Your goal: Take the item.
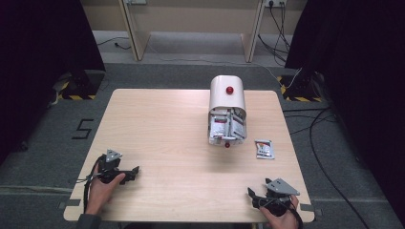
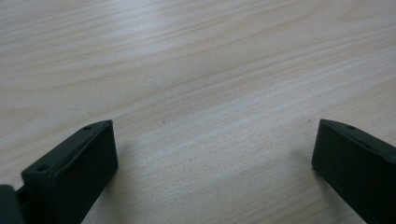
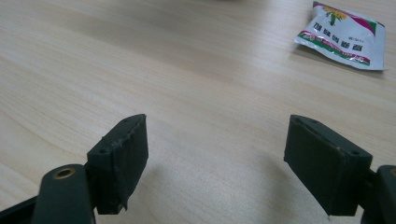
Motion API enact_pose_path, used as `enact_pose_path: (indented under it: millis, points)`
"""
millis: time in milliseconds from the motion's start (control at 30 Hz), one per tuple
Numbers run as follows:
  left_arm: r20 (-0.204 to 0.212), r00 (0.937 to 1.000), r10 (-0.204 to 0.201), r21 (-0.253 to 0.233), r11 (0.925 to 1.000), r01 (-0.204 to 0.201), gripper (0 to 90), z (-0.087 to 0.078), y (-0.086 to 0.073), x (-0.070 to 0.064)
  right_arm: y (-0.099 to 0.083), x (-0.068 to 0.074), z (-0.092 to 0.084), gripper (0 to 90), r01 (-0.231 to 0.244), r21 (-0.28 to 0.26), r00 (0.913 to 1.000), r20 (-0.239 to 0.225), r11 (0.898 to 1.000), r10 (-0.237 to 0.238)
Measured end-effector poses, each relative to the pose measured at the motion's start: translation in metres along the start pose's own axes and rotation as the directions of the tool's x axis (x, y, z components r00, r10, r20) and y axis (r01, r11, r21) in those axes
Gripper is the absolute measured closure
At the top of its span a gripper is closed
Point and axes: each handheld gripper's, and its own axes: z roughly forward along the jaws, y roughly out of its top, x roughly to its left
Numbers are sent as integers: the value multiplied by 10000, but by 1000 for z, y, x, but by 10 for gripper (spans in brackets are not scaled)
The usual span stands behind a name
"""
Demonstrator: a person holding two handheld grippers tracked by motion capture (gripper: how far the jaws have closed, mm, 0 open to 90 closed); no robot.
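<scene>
Lying flat near the table's right edge, the small silver foil sachet with red-green print [image 1: 264,149] is sitting just far-left of the empty, wide-open right gripper [image 1: 252,193], long axis running near-to-far, well apart from the open left gripper [image 1: 136,170].

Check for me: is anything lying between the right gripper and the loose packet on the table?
Nothing visible does. The right gripper rests open near the table's front edge, and only bare wood lies between it and the packet. The white container of packets stands farther back, left of that line.
</scene>
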Motion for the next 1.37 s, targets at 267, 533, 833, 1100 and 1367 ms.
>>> enact_pose_path:
  millis: [267, 533, 833, 1100, 1367]
  points:
    - [0, 10000, -1, 0, 10000, 1, 0, 0, 0, 0, -5, 1, 3, 205, 141, 248, 9999, 77, 9996, -143]
    - [-2, 10000, -3, -4, 10000, 3, 0, 0, 0, 0, -12, 4, 1, 137, 22, 37, 9999, -117, 10000, -22]
    - [-2, 10000, 1, -1, 10000, -1, 0, 0, 0, 0, -19, 9, 0, 126, 103, -372, 9997, -201, 9993, -110]
    - [-2, 10000, -2, -2, 10000, 2, 0, 0, 0, 0, -19, 10, 1, 126, 108, -468, 9997, -224, 9988, -118]
    - [-1, 10000, 0, -2, 10000, 0, 0, 0, 0, 0, -19, 10, 1, 126, 116, -476, 9997, -225, 9988, -127]
